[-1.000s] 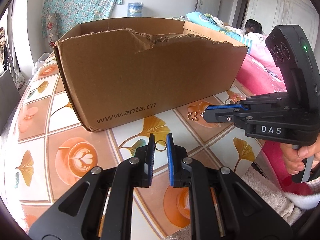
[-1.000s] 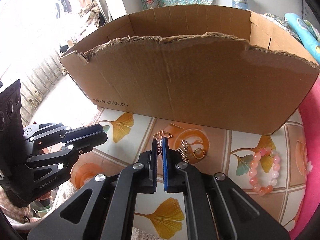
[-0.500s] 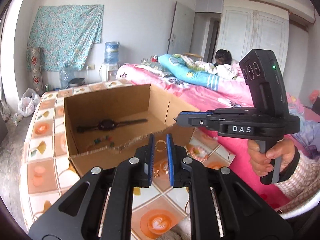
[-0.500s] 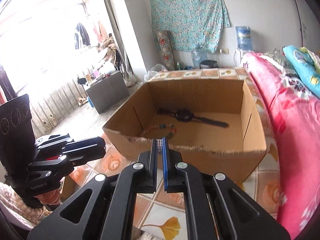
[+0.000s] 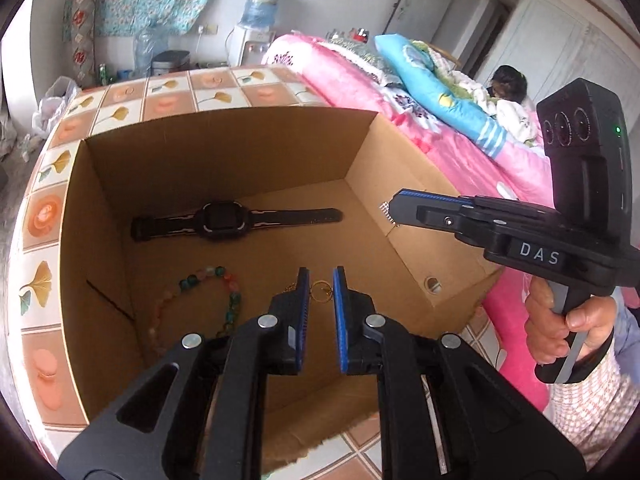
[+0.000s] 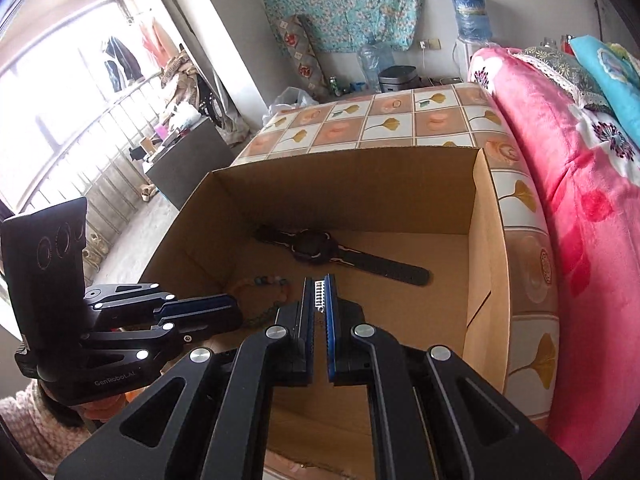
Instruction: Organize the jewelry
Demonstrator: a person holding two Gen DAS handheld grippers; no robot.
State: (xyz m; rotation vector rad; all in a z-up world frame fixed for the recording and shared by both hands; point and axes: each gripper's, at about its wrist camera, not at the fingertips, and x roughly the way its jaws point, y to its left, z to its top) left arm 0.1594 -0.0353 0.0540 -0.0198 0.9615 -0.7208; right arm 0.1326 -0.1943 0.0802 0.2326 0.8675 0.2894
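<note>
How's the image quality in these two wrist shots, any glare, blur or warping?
Left wrist view: sharp, evenly lit, with fisheye bending of the box walls and dark corners. Right wrist view: the window is blown out at upper left, while the box floor and watch stay clear.

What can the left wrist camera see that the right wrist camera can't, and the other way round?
Only the left wrist view shows the gold ring in the left gripper, a hand holding the right gripper, and someone lying on the bed. Only the right wrist view shows the bright window and the hanging clothes. Both show the cardboard box, the black watch, the bead bracelet and the small silver piece in the right gripper's jaws.
</note>
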